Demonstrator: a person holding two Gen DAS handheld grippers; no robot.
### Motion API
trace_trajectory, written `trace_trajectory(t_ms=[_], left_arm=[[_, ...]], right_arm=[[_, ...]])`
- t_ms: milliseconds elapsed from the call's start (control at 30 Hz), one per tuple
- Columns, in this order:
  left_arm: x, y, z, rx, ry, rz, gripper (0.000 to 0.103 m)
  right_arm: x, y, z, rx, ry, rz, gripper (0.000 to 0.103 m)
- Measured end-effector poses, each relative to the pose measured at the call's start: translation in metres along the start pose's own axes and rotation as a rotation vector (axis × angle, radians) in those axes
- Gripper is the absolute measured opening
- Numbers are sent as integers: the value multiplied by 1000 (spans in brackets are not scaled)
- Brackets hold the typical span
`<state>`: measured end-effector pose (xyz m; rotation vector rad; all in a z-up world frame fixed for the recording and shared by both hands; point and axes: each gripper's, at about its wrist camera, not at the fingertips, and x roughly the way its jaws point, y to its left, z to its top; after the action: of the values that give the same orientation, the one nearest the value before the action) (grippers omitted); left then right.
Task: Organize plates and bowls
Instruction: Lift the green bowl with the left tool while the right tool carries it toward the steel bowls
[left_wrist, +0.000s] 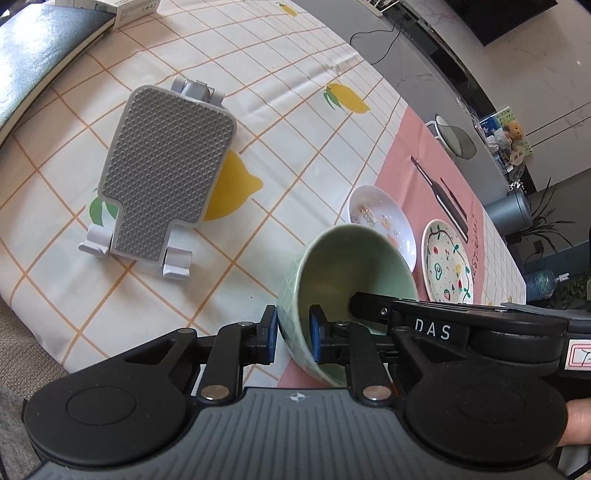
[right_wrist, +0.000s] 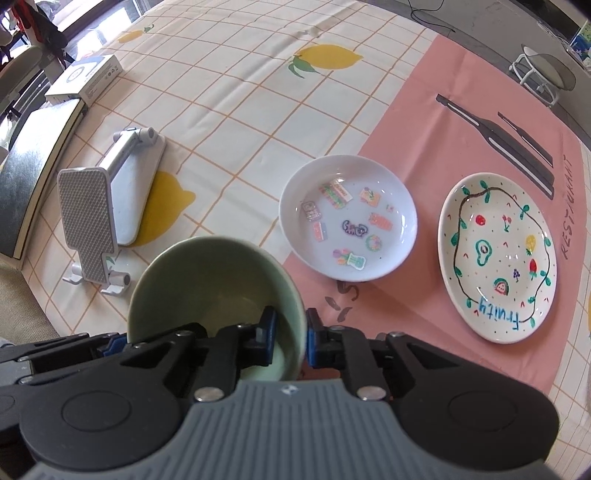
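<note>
A pale green bowl (left_wrist: 347, 266) is held at its rim by both grippers. My left gripper (left_wrist: 294, 334) is shut on its left wall, one pad outside and one inside. My right gripper (right_wrist: 290, 338) is shut on its right wall; the bowl (right_wrist: 207, 280) fills the lower middle of the right wrist view. The right gripper's body shows in the left wrist view (left_wrist: 461, 325). A white plate with stickers (right_wrist: 347, 218) and a fruit-painted plate (right_wrist: 495, 254) lie on the pink placemat (right_wrist: 461, 122) to the right; both also show in the left wrist view, the sticker plate (left_wrist: 382, 218) and the fruit plate (left_wrist: 448, 258).
A grey and white folding stand (left_wrist: 166, 170) lies on the lemon-print tablecloth (left_wrist: 280, 110) to the left, also in the right wrist view (right_wrist: 107, 206). A dark book (right_wrist: 33, 166) and a white box (right_wrist: 86, 77) sit at the far left edge. A stool (right_wrist: 546, 74) stands beyond the table.
</note>
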<state>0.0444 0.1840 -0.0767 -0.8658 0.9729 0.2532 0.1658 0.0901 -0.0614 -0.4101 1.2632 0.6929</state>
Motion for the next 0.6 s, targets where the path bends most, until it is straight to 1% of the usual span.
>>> trace_trajectory(t_ms=[100, 200, 500, 600], left_arm=[[-5, -2, 1, 1, -17, -28, 20], [-10, -7, 1, 29, -29, -51, 20], [-39, -16, 0, 67, -152, -156, 20], [-44, -20, -1, 90, -177, -181, 20]], right_arm=[[-9, -2, 2, 21, -23, 9, 14], [-21, -4, 4, 41, -50, 13, 14], [-65, -8, 2, 59, -129, 16, 12], [-76, -7, 0, 57, -147, 9, 12]])
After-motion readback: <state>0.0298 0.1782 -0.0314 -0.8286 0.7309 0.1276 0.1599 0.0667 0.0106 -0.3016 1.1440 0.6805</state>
